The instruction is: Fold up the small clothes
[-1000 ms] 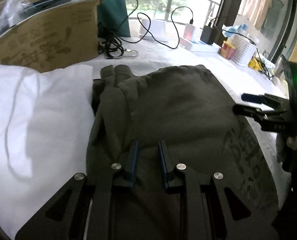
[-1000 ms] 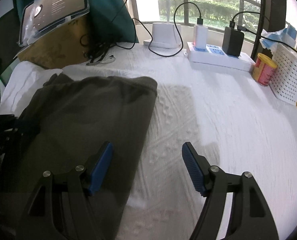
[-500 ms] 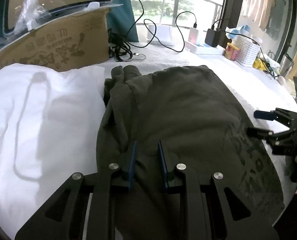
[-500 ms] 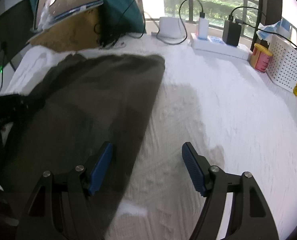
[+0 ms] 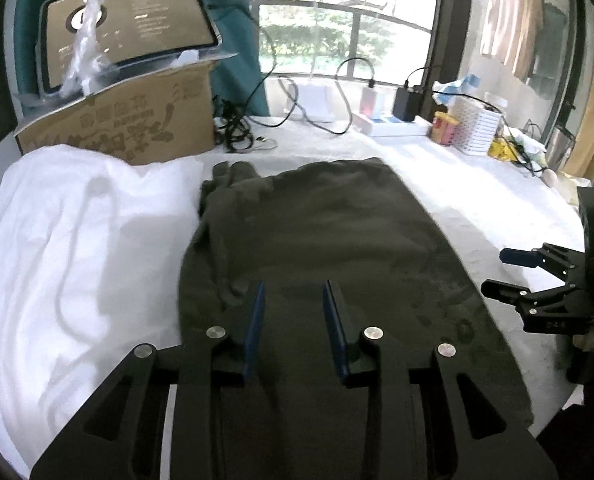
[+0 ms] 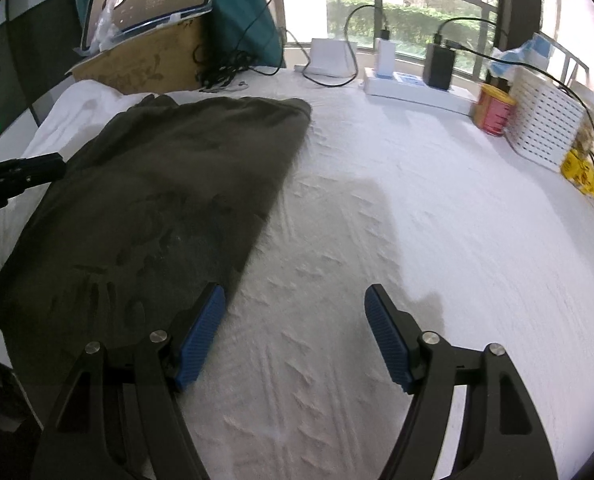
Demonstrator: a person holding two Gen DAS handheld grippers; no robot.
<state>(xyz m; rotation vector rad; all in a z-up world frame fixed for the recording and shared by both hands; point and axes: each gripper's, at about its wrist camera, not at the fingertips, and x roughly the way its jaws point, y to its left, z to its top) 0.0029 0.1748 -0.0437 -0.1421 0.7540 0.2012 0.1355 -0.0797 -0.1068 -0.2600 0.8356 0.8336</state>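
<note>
While the dark olive garment (image 5: 321, 240) lies spread flat on the white bedcover (image 6: 397, 220), a pause between folds is judged to be in hand; a fold along its left side (bunched layers ahead and left of the left claw) appears already laid.

Left gripper (image 5: 293, 312): jaws have just been opening; a narrow gap is seen between the blue pads, nothing clamped, the cloth lying directly beneath and ahead.

Right gripper (image 6: 293, 328): jaws stand wide, nothing held; the garment's right edge lies just beside its left pad (image 6: 201, 336), bare bedcover between and to the right of the pads.

Next move, as judged: a fresh edge or corner is to be pinched by each claw, most likely the near hem, and carried forward over the far part; the grip must take every layer, lest the laid fold be dragged open.

Cardboard box (image 5: 129, 128) and white basket (image 6: 545, 120): far ahead, well apart.
</note>
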